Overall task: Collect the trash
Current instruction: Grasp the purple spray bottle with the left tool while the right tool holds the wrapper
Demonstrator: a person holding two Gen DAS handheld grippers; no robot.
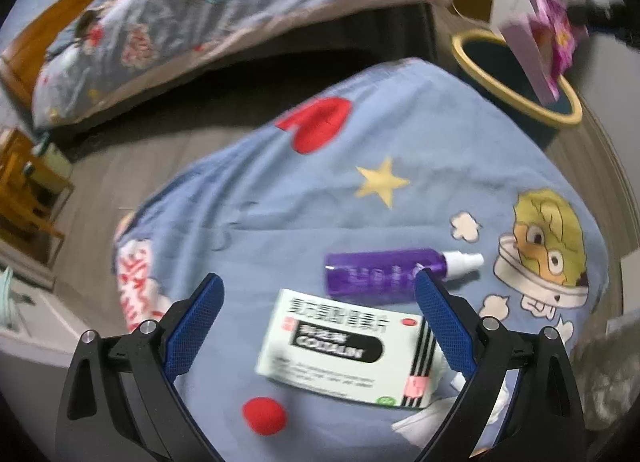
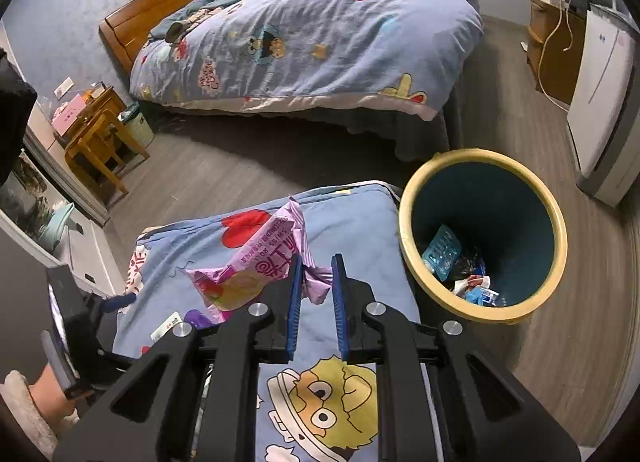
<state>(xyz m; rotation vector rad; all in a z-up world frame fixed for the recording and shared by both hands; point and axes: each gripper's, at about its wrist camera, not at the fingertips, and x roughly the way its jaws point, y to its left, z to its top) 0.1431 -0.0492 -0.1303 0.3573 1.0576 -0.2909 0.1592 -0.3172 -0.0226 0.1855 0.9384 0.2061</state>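
Note:
My left gripper (image 1: pixel 320 286) is open above a white medicine box (image 1: pixel 344 350) lying on a blue cartoon bedspread (image 1: pixel 280 198). A purple spray bottle (image 1: pixel 380 272) lies just beyond the box, and white tissue (image 1: pixel 424 422) lies under its near right corner. My right gripper (image 2: pixel 316 266) is shut on a pink-purple snack wrapper (image 2: pixel 256 262), held above the bedspread (image 2: pixel 360 222) left of the bin. The wrapper also shows in the left wrist view (image 1: pixel 548 30), over the bin. The dark bin with a yellow rim (image 2: pixel 404 222) stands on the floor, with several pieces of trash (image 2: pixel 460 270) inside.
A second bed (image 2: pixel 320 34) with a wooden headboard stands across the grey floor. A wooden bedside table (image 2: pixel 100 134) and a small pale bin (image 2: pixel 140 122) are at left. A white appliance (image 2: pixel 600 102) and a wooden cabinet (image 2: pixel 552 50) are at right.

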